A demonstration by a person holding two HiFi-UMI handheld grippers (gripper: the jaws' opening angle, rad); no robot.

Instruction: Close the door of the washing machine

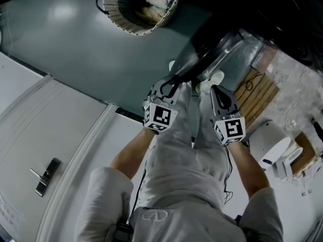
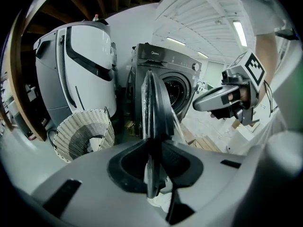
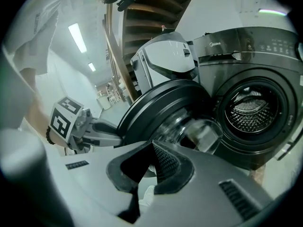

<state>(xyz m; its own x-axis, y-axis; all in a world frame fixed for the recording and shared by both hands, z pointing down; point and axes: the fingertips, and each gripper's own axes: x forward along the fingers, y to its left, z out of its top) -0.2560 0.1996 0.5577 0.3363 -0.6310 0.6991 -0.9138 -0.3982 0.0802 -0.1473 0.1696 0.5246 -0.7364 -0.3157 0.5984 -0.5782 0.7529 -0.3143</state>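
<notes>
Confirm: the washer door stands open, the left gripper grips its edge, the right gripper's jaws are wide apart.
Not quite: the right gripper has its jaws shut, per the right gripper view; the door and left gripper are as said.

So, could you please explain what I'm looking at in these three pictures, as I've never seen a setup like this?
There is no robot here. A person holds the left hand-held gripper in one hand and the right hand-held gripper in the other. One picture comes from a camera on the person's head, looking down past their legs. The other two come from cameras riding on the grippers, each looking along its own jaws. The round dark glass-windowed door of the dark grey front-loading washing machine is open, and the left one is clamped on the door's rim. The right one is shut and empty, near the door. A white woven laundry basket with some laundry in it stands on the floor beside the machine.
</notes>
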